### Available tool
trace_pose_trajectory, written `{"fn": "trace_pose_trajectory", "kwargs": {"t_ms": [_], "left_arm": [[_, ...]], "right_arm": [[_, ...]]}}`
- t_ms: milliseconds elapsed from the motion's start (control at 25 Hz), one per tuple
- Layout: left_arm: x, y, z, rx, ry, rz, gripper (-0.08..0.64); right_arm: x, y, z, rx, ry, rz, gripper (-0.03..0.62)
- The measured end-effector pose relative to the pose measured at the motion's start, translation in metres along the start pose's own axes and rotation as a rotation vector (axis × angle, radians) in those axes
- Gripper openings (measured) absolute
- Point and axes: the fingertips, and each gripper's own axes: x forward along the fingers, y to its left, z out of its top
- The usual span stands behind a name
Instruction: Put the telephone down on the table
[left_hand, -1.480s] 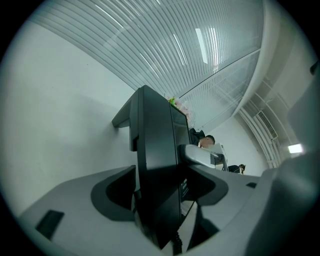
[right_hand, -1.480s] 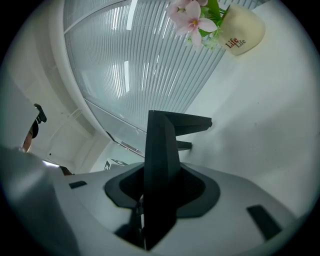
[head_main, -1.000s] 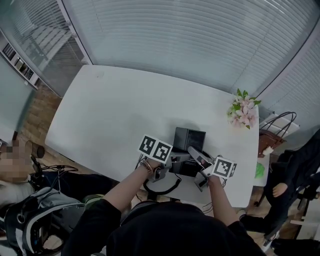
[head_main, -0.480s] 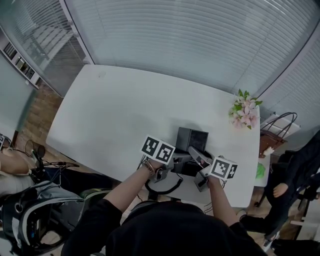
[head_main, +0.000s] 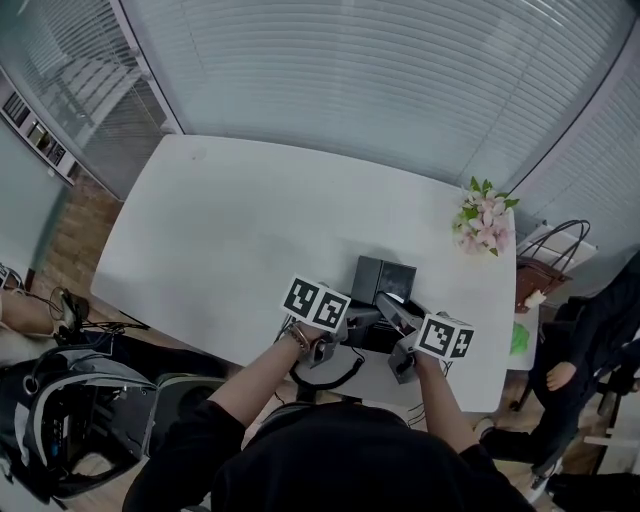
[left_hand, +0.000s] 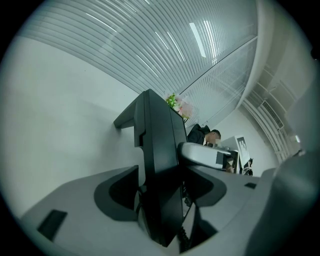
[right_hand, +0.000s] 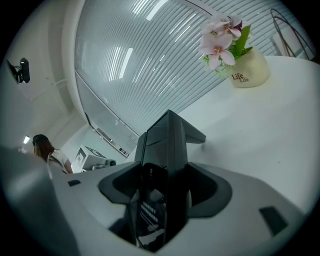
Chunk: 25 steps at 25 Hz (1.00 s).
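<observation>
Straddling telephone on table: left gripper jaws spread, just narrowed slightly; right gripper jaws just widened, pads off it.

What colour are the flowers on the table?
Pink flowers, in a cream pot; clearest in the right gripper view.

black telephone stands between the jaws of the right hand-held gripper, which have just been opening; flower pot ahead, to its right.
</observation>
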Motion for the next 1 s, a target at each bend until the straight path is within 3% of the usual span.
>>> {"fn": "trace_pose_trajectory", "kwargs": {"t_ms": [320,480,800,1000], "left_arm": [[-0.017,0.010,0.014,0.040,-0.043,0.035,0.278],[-0.025,0.009,0.022,0.059,-0.093,0.067,0.265],[-0.057,-0.002,0.061,0.161,-0.296,0.169,0.265],[-0.077,-0.022,0.084,0.255,-0.411,0.209,0.248]], "right_arm": [[0.007,0.006,0.005,-0.009,-0.017,-0.026,0.275],[-0.002,0.010,0.017,-0.048,-0.074,-0.062,0.254],[-0.016,0.024,0.038,-0.158,-0.145,-0.091,0.247],[-0.035,0.046,0.064,-0.237,-0.264,-0.080,0.212]]}}
